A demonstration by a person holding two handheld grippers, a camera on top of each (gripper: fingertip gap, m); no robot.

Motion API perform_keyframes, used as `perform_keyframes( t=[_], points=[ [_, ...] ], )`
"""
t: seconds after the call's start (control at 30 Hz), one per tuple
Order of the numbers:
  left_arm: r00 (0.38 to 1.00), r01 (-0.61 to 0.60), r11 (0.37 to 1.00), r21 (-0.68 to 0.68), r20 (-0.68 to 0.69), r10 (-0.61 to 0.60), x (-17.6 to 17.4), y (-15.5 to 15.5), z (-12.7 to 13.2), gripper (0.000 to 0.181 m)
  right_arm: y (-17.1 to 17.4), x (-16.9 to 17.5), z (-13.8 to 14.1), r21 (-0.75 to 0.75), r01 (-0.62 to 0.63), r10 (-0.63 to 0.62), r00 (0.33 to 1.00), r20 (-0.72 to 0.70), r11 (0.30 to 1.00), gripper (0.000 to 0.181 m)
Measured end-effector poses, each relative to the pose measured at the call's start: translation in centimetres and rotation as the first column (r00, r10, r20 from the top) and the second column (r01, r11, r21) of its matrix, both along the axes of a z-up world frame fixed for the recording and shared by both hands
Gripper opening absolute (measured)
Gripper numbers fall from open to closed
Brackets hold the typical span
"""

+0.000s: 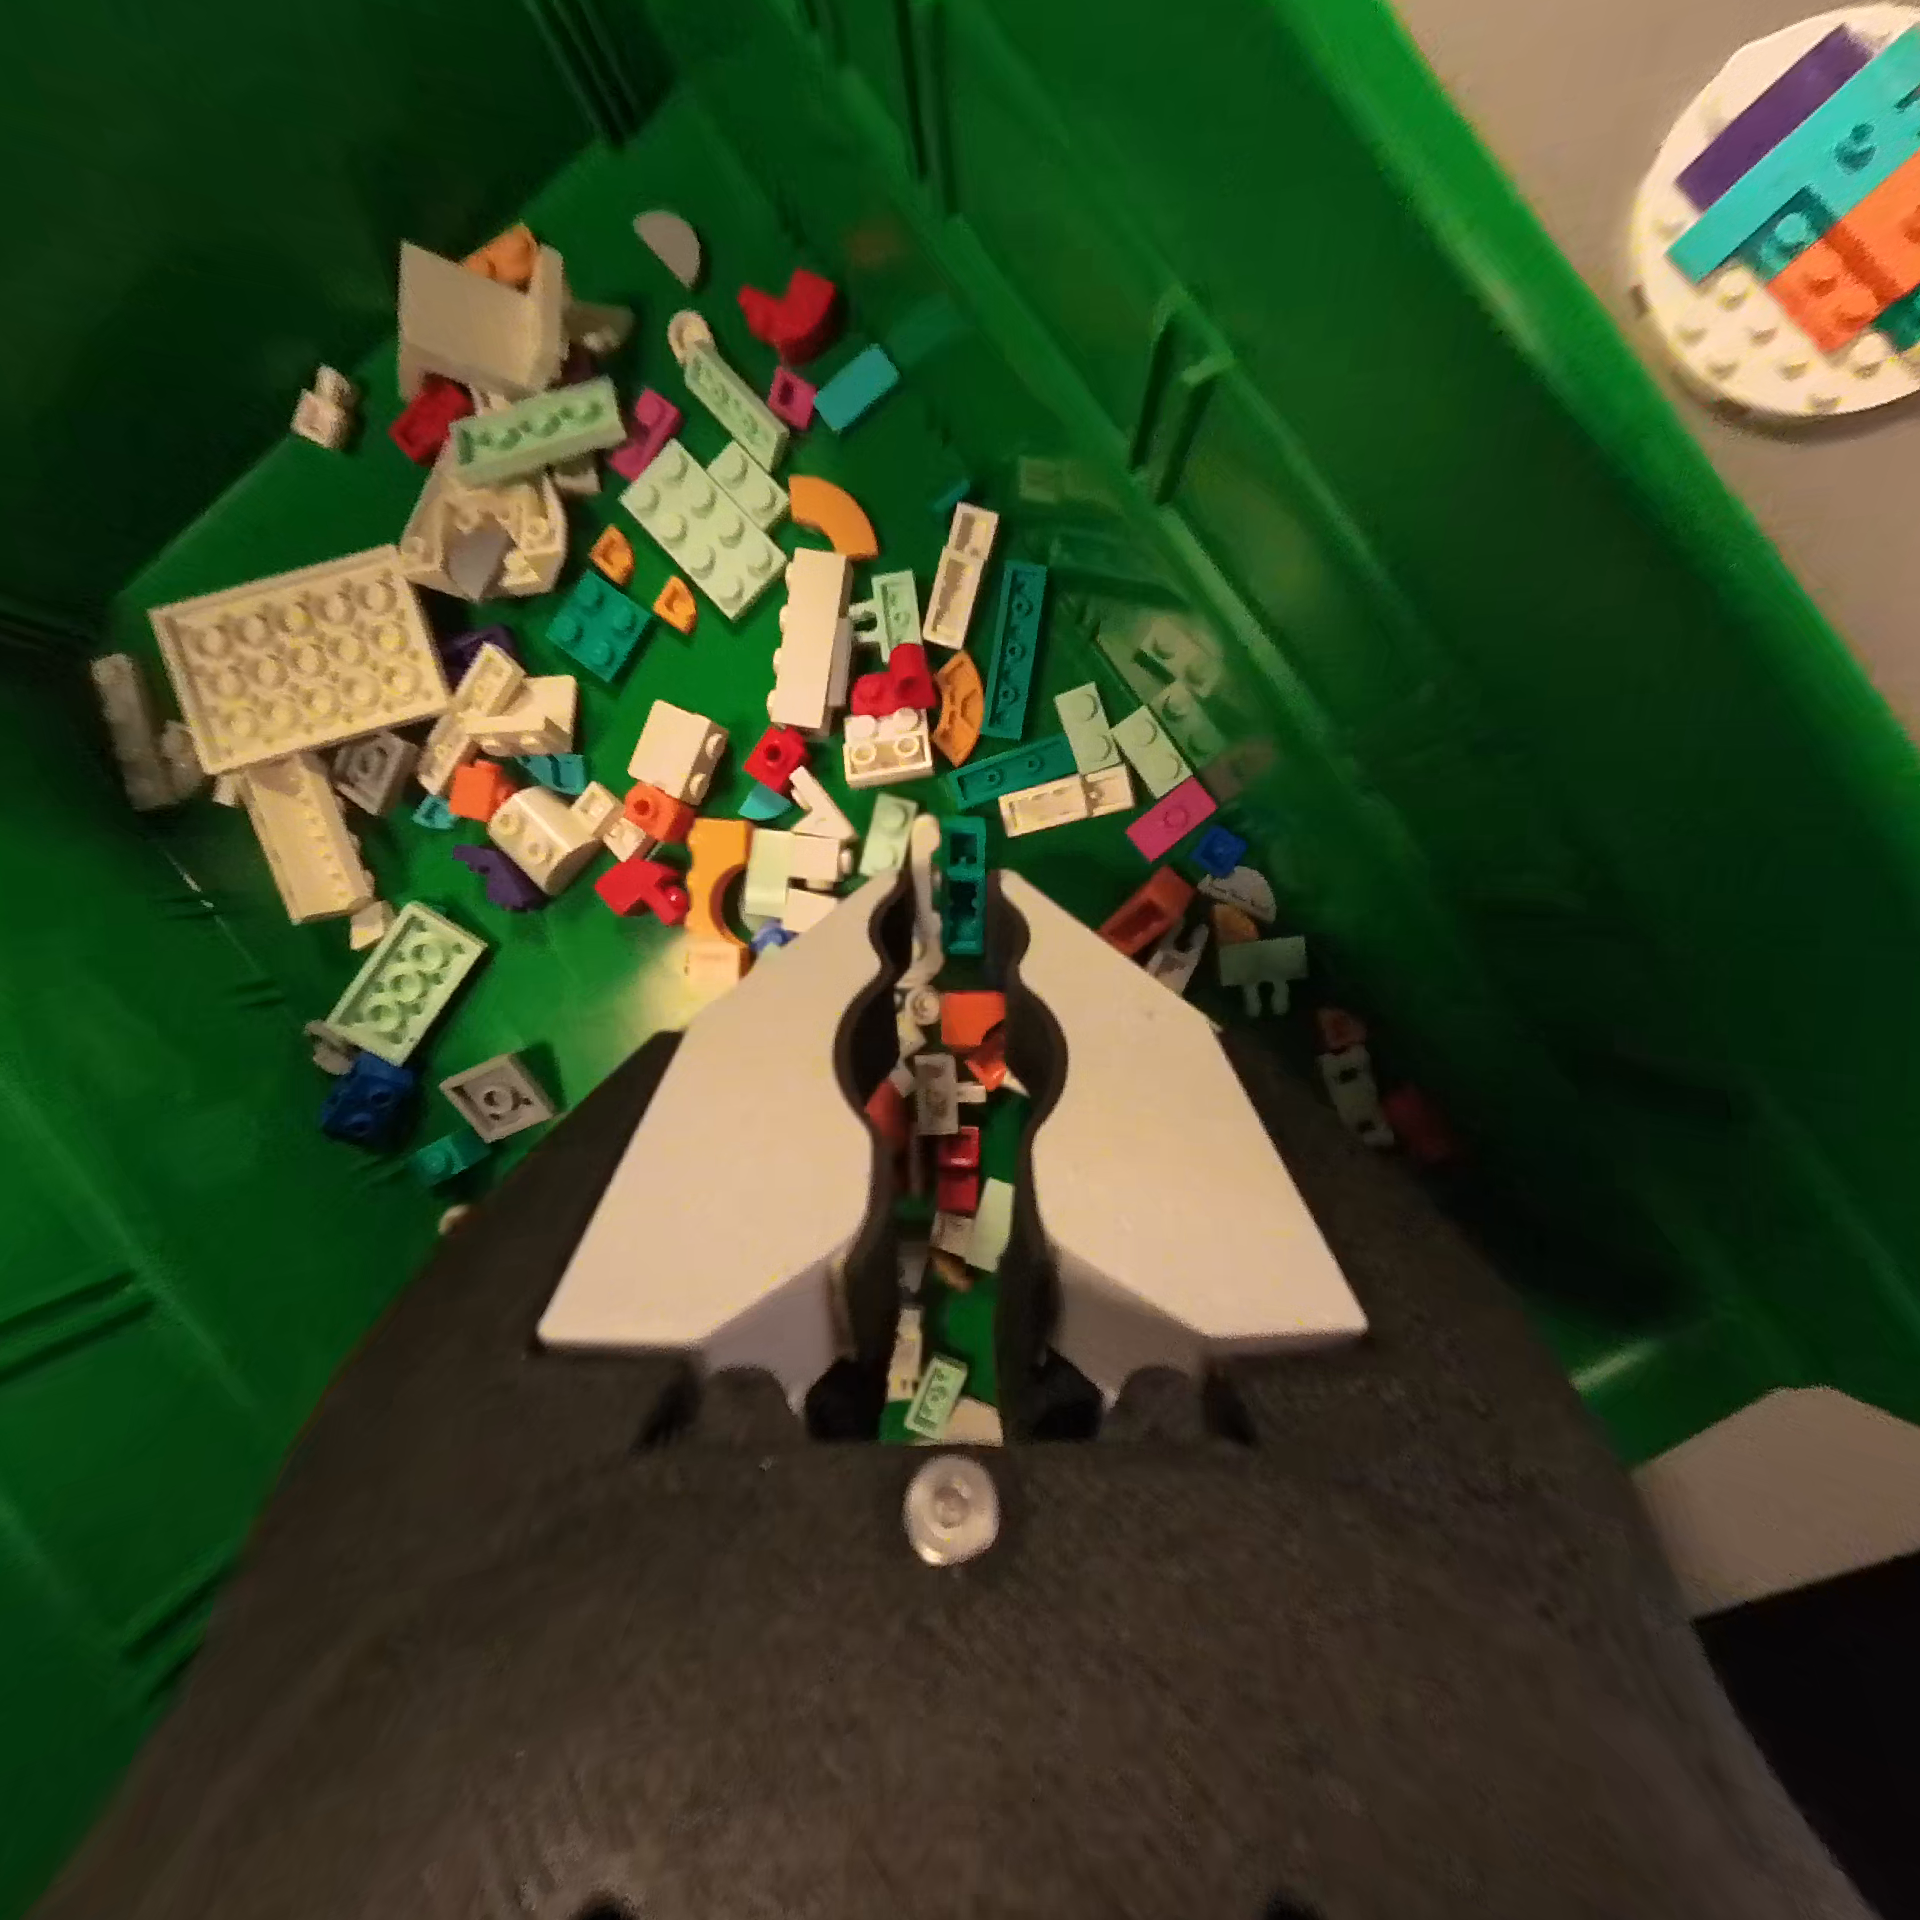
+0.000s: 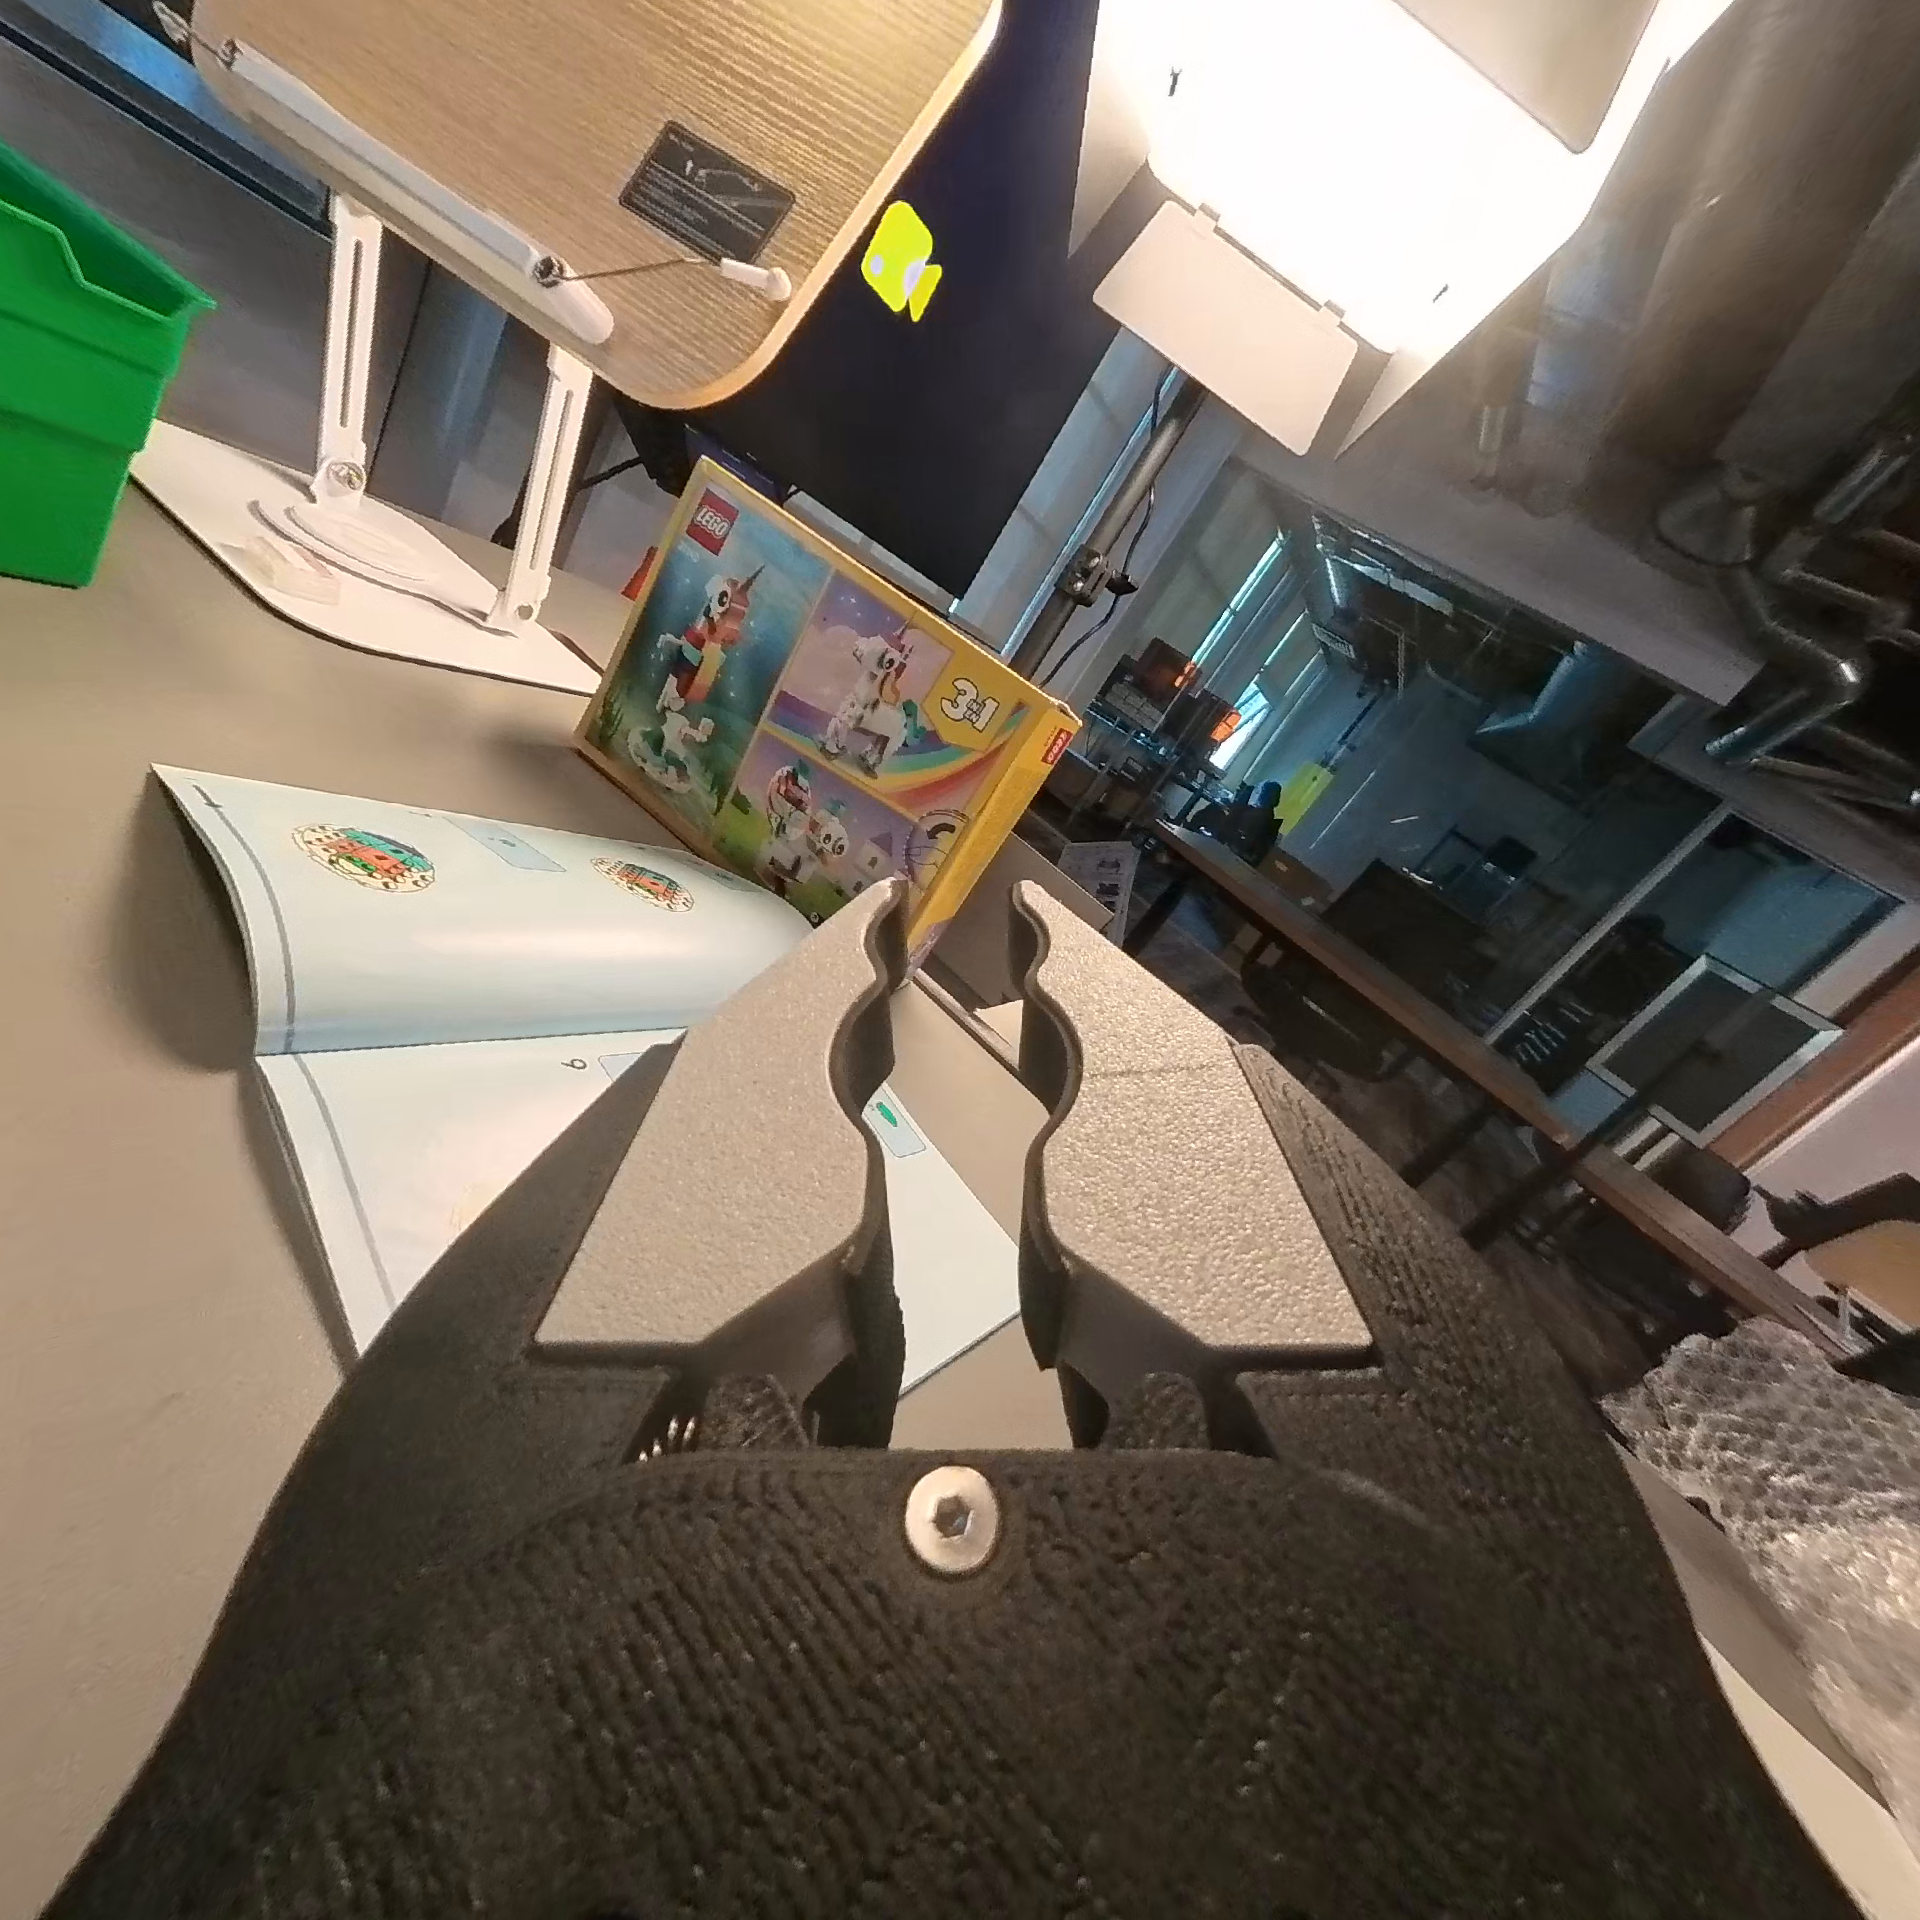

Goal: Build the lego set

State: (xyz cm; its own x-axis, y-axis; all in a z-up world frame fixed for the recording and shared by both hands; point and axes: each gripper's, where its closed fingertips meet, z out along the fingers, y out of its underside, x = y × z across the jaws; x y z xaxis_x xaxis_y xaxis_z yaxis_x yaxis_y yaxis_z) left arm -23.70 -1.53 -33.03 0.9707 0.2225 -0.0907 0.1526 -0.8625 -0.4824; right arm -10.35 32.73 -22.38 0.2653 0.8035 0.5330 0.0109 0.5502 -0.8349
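Observation:
My left gripper (image 1: 951,883) reaches down into a green bin (image 1: 1351,644) holding several loose Lego pieces in white, mint, teal, red and orange. Its jaws stand a narrow gap apart. A small teal plate (image 1: 963,883) and a thin white piece (image 1: 923,883) show between the fingertips; I cannot tell whether the fingers touch them. A round white plate (image 1: 1756,364) carrying purple, teal and orange bricks lies on the table outside the bin at the upper right. My right gripper (image 2: 958,914) is open and empty above the open instruction booklet (image 2: 436,935).
The Lego box (image 2: 821,717) stands behind the booklet. A white stand with a wooden board (image 2: 582,177) rises at the back left. The green bin's corner (image 2: 73,374) shows at far left. Bubble wrap (image 2: 1787,1475) lies at the right table edge.

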Motion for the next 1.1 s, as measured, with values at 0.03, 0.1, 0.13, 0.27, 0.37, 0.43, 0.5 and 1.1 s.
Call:
perform_keyframes(
  t=[0.03, 0.1, 0.13, 0.27, 0.37, 0.43, 0.5, 1.1],
  points=[
    [1.0, 0.002, 1.0, 0.026, -0.014, -0.002, 0.1, 0.1, 0.4, 0.013, 0.0, 0.0, 0.0, -0.001, 0.0, 0.0, 1.0, -0.001, 1.0, 0.017],
    [1.0, 0.002, 0.996, 0.088, -0.027, 0.0, 0.2, 0.3, 1.4, 0.012, 0.0, 0.0, 0.0, -0.001, -0.001, 0.001, 1.0, -0.001, 1.0, 0.017],
    [0.999, -0.004, 0.994, 0.106, -0.031, 0.008, 0.2, 0.2, 1.7, 0.012, 0.0, 0.0, 0.0, -0.001, -0.002, 0.002, 1.0, -0.001, 1.0, 0.017],
    [1.0, -0.019, 0.991, 0.136, -0.013, 0.021, 0.1, -0.3, 2.2, 0.012, -0.1, -0.1, 0.0, 0.001, -0.006, 0.006, 1.0, 0.001, 1.0, 0.017],
    [0.999, -0.031, 0.994, 0.101, 0.019, 0.03, 0.2, -1.0, 1.6, 0.013, -0.2, -0.1, 0.0, -0.001, -0.007, 0.007, 1.0, 0.001, 1.0, 0.017],
    [0.997, -0.052, 0.997, 0.049, 0.054, 0.049, 0.2, -1.6, 0.7, 0.016, -0.2, -0.1, 0.0, 0.0, -0.007, 0.007, 1.0, 0.001, 1.0, 0.017],
    [0.993, -0.086, 0.996, 0.015, 0.083, 0.085, -0.1, -2.1, -0.2, 0.03, -0.2, -0.1, 0.0, 0.001, -0.009, 0.009, 1.0, 0.001, 1.0, 0.017],
    [0.995, -0.054, 0.996, 0.077, 0.082, 0.048, 0.2, -0.8, 0.2, 0.024, -0.2, -0.1, -0.1, 0.0, -0.011, 0.011, 1.0, 0.004, 1.0, 0.017]
  ],
)
